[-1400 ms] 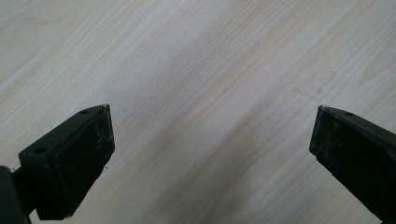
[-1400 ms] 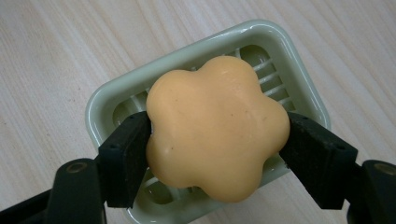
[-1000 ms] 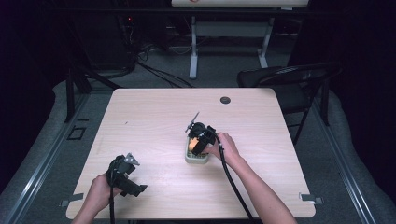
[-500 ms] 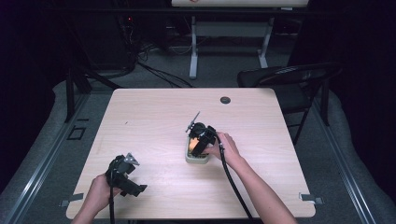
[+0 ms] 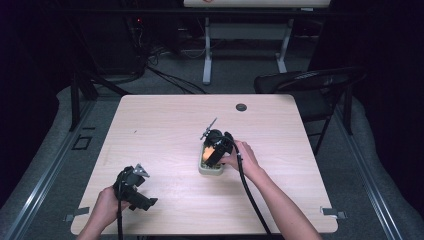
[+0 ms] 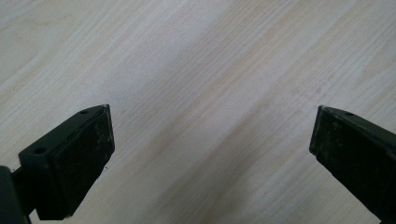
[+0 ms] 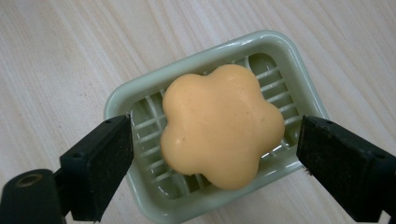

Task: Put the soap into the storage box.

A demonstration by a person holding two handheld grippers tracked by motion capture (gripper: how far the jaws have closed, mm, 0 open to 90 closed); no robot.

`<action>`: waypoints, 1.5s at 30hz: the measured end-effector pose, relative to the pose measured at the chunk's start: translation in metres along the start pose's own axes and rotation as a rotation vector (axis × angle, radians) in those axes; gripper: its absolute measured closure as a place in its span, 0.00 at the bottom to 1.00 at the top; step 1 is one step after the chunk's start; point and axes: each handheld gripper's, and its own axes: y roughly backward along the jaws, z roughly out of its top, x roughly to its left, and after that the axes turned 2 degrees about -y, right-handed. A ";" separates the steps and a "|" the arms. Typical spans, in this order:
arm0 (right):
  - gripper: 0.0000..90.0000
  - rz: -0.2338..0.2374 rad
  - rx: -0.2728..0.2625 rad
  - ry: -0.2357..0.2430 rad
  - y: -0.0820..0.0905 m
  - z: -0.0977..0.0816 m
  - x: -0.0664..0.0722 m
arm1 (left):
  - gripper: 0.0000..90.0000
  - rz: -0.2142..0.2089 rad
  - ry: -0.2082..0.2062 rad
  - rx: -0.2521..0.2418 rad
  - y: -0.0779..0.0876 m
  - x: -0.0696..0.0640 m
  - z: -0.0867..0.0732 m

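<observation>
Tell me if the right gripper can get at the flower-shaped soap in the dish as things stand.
Probably yes. The right gripper hangs just above the orange soap, jaws open either side of it without touching. The soap lies uncovered in the green dish; only the dish's rim might hinder the jaws.

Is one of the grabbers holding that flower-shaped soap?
No, nothing is held. The right gripper has just been opening; its jaws stand apart from the flower-shaped soap lying in the green soap dish. The left gripper is open over bare table.

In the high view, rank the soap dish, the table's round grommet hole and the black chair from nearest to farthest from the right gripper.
1. soap dish: directly under the right gripper.
2. grommet hole: near the table's far edge.
3. black chair: beyond the table's far right corner.
</observation>
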 end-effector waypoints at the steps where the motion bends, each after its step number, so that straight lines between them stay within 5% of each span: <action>1: 0.11 0.000 0.000 0.000 0.000 0.000 0.000 | 0.00 0.000 0.000 0.000 0.000 0.000 0.000; 20: 0.01 0.009 -0.009 0.008 0.050 -0.032 0.013 | 0.00 0.003 0.002 0.000 0.000 0.000 0.000; 45: 0.00 -0.035 0.020 -0.067 0.089 -0.131 0.014 | 0.00 0.002 -0.001 0.008 -0.001 -0.001 0.000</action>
